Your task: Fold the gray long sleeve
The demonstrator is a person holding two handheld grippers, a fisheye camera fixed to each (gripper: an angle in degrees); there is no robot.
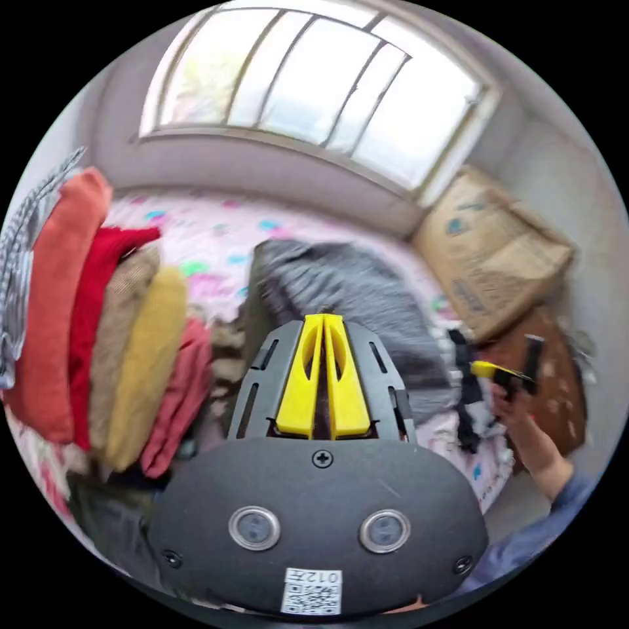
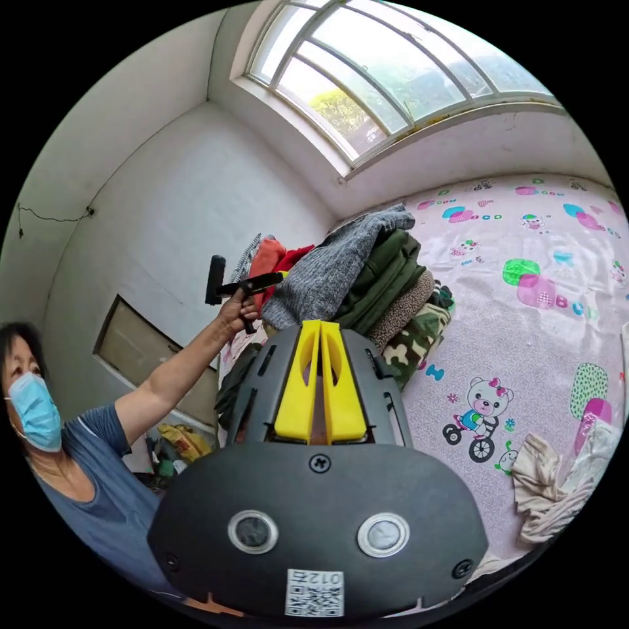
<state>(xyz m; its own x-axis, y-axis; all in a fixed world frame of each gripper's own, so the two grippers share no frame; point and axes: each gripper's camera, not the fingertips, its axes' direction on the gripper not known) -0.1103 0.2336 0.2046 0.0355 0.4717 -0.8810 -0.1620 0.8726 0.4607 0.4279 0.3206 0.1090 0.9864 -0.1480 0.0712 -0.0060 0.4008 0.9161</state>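
**Gray long sleeve rests folded atop the pile**

The gray long sleeve lies folded on a stack of clothes at the edge of a bed with a pink cartoon-print sheet, beneath a wide window. Both the left gripper and the right gripper are pressed together on nothing, held clear of the garment. Folding appears finished, with little left to do. A cream garment lies crumpled nearby.

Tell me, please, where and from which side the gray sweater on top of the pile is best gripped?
Grip the gray sweater at its loose edge drooping over the pile's side, coming from that open side. That edge overhangs the green garment beneath, so the jaws could close on one layer.
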